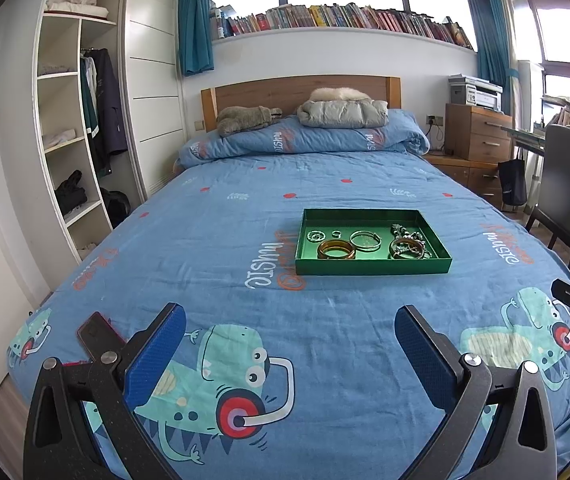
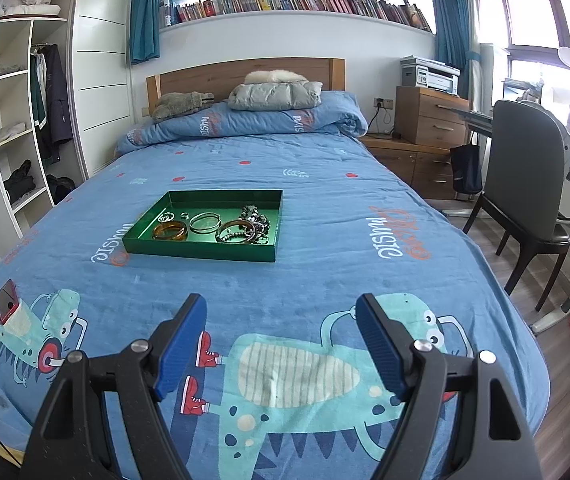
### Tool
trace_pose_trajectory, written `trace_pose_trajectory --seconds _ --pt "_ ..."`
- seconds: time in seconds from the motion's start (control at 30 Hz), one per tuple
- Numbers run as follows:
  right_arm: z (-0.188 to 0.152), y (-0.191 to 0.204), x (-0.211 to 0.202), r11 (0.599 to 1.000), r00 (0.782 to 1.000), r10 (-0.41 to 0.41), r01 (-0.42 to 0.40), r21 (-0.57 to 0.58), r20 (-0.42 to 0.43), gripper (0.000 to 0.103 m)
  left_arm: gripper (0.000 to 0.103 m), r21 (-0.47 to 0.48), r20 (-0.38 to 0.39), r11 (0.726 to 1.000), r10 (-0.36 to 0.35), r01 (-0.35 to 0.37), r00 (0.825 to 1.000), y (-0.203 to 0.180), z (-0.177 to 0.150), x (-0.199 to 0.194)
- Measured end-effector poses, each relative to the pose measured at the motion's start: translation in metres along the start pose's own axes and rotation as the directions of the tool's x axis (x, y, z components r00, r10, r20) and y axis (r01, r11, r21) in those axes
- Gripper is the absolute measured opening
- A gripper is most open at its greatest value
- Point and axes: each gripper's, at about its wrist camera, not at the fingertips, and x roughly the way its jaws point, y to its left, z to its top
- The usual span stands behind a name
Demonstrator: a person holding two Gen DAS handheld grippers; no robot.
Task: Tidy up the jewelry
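The green tray point(image 1: 373, 266) sits on the blue dinosaur-print bedspread point(image 1: 225, 208) near the middle of the bed, and all the jewelry in view lies inside it: an amber bangle point(image 1: 336, 249) at the near left, a silver bangle point(image 1: 365, 239) beside it, a small ring point(image 1: 336, 234) and a small silver piece point(image 1: 316, 236) toward the far left, and at the right a brown bangle with beads point(image 1: 407, 249) lying against a tangled dark beaded strand point(image 1: 407, 234). The left gripper point(image 1: 289, 334) and the right gripper point(image 2: 281, 330) both hover low over the near end of the bed with their blue pads spread wide and nothing between them, well short of the tray. This layout would suit pieces already gathered into the tray or pieces waiting to be sorted out of it, so no particular move is settled. Any handling would go best with one piece at a time, pinching a bangle across its rim, and easing the tangle apart slowly, since beads may snag. The tray's long axis runs across the bed, side to side; the bangles lie flat, openings upward.
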Motion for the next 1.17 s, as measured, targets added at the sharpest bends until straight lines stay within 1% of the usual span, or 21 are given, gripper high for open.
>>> trace_pose_trajectory --seconds 1.0,1.17 --pt "-0.0012 -0.0018 -0.0003 1.000 1.000 -0.004 0.004 -0.003 -0.002 0.076 0.103 -0.001 -0.003 1.000 -0.001 0.001 1.000 -0.0003 0.0004 0.0008" --pt "-0.0023 -0.0029 -0.0007 1.000 1.000 -0.005 0.005 -0.003 -0.001 0.076 0.103 -0.006 -0.012 1.000 -0.002 0.002 1.000 0.0021 -0.0050 0.0057"
